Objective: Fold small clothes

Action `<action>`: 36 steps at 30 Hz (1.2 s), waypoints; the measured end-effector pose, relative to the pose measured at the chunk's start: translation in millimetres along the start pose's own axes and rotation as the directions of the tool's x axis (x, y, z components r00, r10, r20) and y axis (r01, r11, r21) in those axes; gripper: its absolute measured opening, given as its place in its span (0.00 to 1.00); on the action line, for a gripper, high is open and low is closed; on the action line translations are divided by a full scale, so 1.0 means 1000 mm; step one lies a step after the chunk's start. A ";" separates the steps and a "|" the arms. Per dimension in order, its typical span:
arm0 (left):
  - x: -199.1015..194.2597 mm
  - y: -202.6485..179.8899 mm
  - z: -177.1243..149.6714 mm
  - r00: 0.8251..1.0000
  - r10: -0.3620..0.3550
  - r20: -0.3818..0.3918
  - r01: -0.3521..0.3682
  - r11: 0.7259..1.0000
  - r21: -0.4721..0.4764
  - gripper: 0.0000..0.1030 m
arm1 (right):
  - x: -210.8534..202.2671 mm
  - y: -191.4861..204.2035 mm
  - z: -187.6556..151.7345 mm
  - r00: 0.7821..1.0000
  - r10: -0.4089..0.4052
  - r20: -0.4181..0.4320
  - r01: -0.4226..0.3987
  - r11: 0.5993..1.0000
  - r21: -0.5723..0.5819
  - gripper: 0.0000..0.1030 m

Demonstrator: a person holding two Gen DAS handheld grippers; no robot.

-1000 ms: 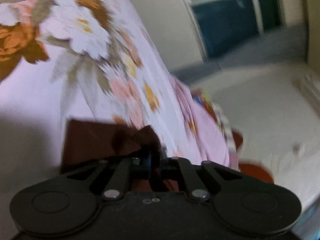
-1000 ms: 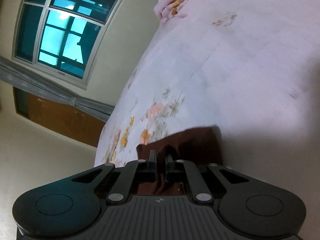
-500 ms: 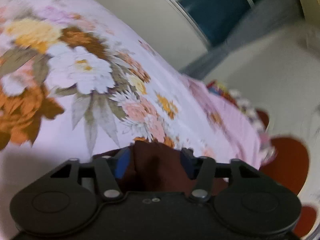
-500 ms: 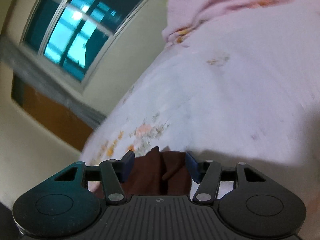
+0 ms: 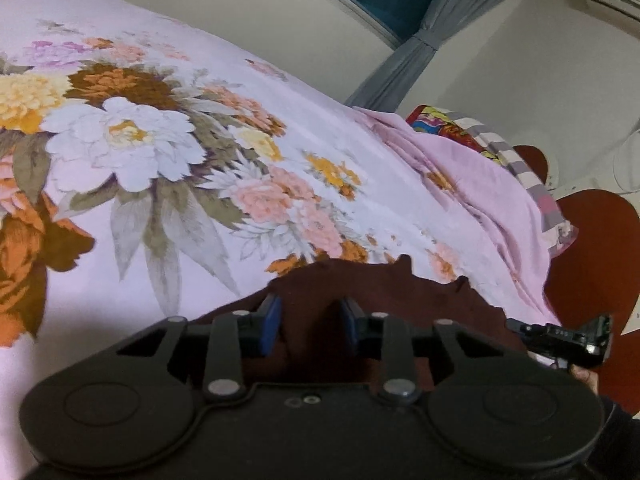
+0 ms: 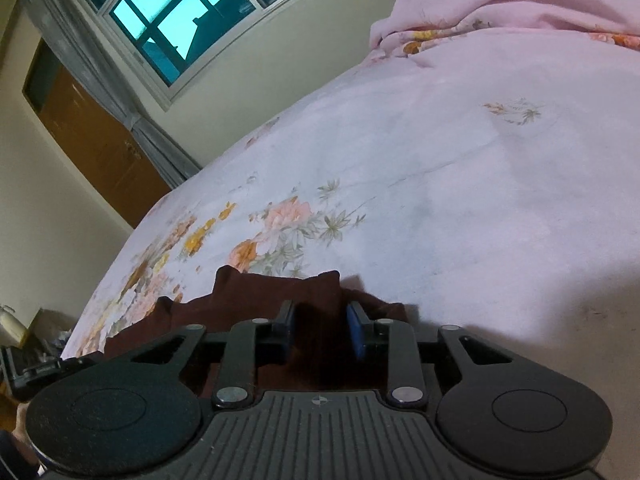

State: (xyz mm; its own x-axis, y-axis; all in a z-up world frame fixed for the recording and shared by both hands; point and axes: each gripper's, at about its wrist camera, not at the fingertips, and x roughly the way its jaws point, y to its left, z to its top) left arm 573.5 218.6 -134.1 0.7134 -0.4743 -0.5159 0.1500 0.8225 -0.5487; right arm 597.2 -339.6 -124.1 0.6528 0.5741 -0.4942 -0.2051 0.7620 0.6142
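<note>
My left gripper [image 5: 310,326] and right gripper [image 6: 322,330] have both just been closing, jaws part open around bunched folds of the dark maroon cloth garment [image 5: 384,296]; whether the pads press it I cannot tell. It lies on the pink floral bedsheet [image 5: 168,152].

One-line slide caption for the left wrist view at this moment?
Left gripper, jaws just closing, straddles a bunched dark maroon garment on a pink floral bedsheet.
</note>
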 end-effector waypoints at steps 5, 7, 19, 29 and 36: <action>-0.010 -0.004 -0.004 1.000 0.024 0.007 -0.025 0.999 0.030 0.39 | -0.004 -0.001 0.000 1.000 0.016 -0.008 -0.016 1.000 -0.006 0.28; -0.007 -0.006 -0.004 1.000 -0.007 -0.016 0.007 1.000 0.030 0.37 | -0.005 -0.001 -0.001 0.999 0.041 -0.007 -0.041 0.999 -0.001 0.28; 0.013 -0.007 0.001 1.000 -0.021 -0.010 0.022 0.998 0.051 0.06 | 0.003 0.004 0.000 1.000 0.002 0.011 -0.002 0.999 -0.051 0.24; -0.014 -0.013 0.008 0.983 -0.099 0.155 0.090 0.994 0.064 0.03 | -0.018 0.019 0.003 0.989 0.028 0.145 -0.009 0.992 -0.129 0.03; -0.020 -0.012 0.023 0.954 -0.160 0.253 0.151 0.987 0.055 0.03 | -0.025 0.018 0.019 0.973 0.062 0.221 -0.036 0.992 -0.119 0.03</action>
State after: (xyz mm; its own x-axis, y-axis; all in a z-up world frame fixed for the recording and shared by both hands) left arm 572.6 225.3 -101.9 0.8300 -0.5045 -0.2377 0.2935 0.7575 -0.5831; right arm 591.4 -346.1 -89.2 0.7837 0.5398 -0.3074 -0.3136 0.7709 0.5544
